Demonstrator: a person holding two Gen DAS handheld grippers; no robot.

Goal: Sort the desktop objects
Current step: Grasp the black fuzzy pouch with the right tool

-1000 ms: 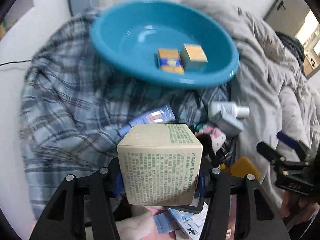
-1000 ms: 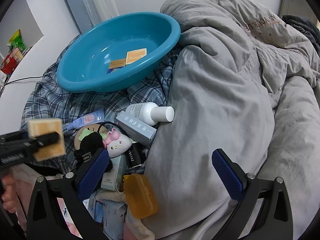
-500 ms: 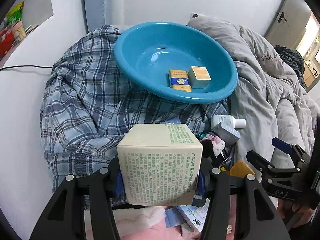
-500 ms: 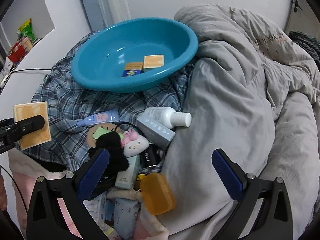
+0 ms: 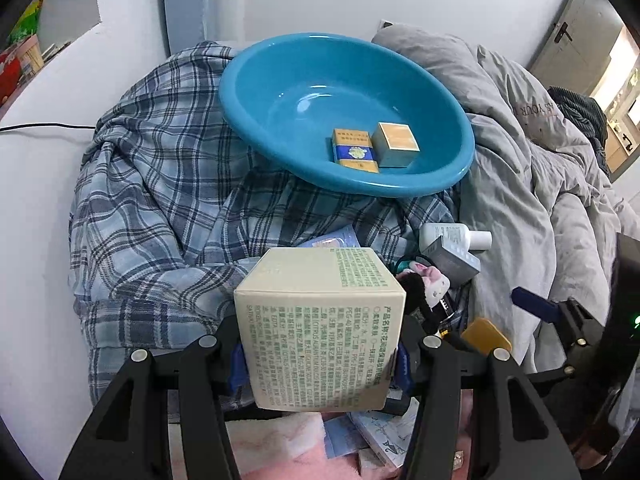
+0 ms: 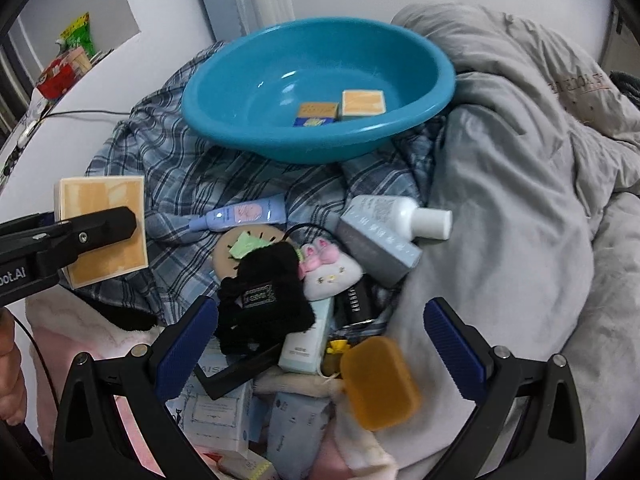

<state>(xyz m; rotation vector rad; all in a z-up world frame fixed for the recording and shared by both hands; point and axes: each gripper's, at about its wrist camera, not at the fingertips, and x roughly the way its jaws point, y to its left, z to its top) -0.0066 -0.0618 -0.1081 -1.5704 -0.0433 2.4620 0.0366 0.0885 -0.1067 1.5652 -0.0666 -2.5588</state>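
Observation:
My left gripper (image 5: 318, 358) is shut on a cream carton (image 5: 320, 332) printed with green text, held in the air above the plaid cloth. From the right wrist view the same carton (image 6: 102, 228) hangs at the left edge. Beyond it a teal basin (image 5: 432, 184) holds a yellow-blue pack (image 5: 354, 152) and a small gold-topped box (image 5: 394, 142). My right gripper (image 6: 320, 344) stands open over a heap of small items: a black pouch (image 6: 260, 304), a plush cat (image 6: 330, 272), an orange case (image 6: 378, 384) and a white bottle (image 6: 396, 216).
A plaid shirt (image 5: 152, 184) lies under the basin. A grey duvet (image 6: 520, 200) fills the right side. A lilac tube (image 6: 244, 214), a grey box (image 6: 380, 248) and several cartons (image 6: 216, 408) lie in the heap. A white ledge with a cable (image 6: 80, 112) runs along the left.
The left gripper has drawn back with the carton, so the basin looks farther off. The right gripper has shifted left over the heap, bringing the black pouch between its fingers' line.

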